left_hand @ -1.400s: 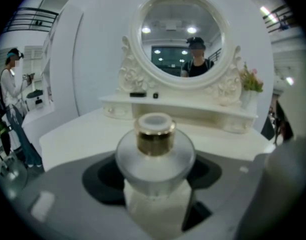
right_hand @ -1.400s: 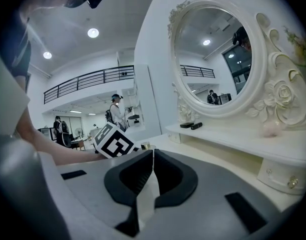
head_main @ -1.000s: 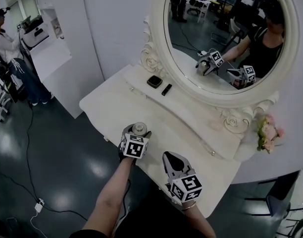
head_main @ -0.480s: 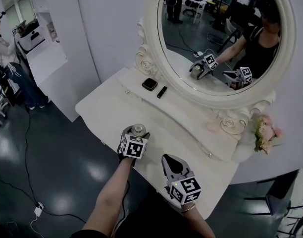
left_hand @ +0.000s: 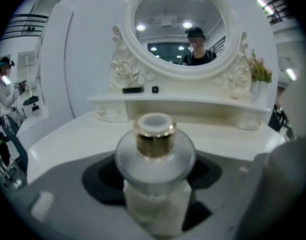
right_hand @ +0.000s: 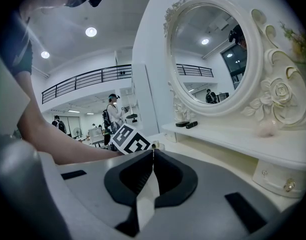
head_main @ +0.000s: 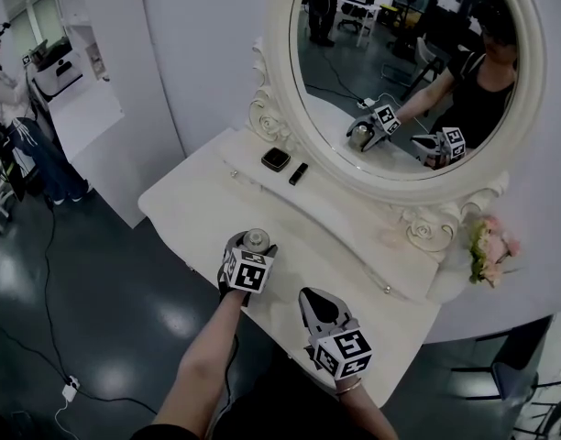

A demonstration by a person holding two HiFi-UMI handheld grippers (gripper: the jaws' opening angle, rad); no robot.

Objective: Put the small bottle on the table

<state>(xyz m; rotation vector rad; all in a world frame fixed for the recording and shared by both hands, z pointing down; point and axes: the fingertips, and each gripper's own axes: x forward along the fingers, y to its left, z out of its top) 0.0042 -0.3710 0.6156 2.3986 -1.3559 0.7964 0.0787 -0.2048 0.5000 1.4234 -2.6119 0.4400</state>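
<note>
A small pale bottle (left_hand: pixel 154 184) with a gold collar and a white cap stands upright between the jaws of my left gripper (left_hand: pixel 155 194), which is shut on it. In the head view the small bottle (head_main: pixel 256 239) and the left gripper (head_main: pixel 249 248) are over the near left part of the white dressing table (head_main: pixel 207 204). My right gripper (head_main: pixel 319 306) hovers over the table's near edge to the right, its jaws closed together with nothing between them; in the right gripper view the right gripper (right_hand: pixel 153 151) shows its tips touching.
An oval mirror (head_main: pixel 404 62) in an ornate white frame stands at the back. A raised shelf (head_main: pixel 335 211) holds a dark square box (head_main: pixel 275 159) and a small black stick (head_main: pixel 298 172). Pink flowers (head_main: pixel 487 246) sit at the right. A person (head_main: pixel 10 117) stands far left.
The view has shifted slightly; both grippers and the bottle stay in nearly the same place over the table's near edge.
</note>
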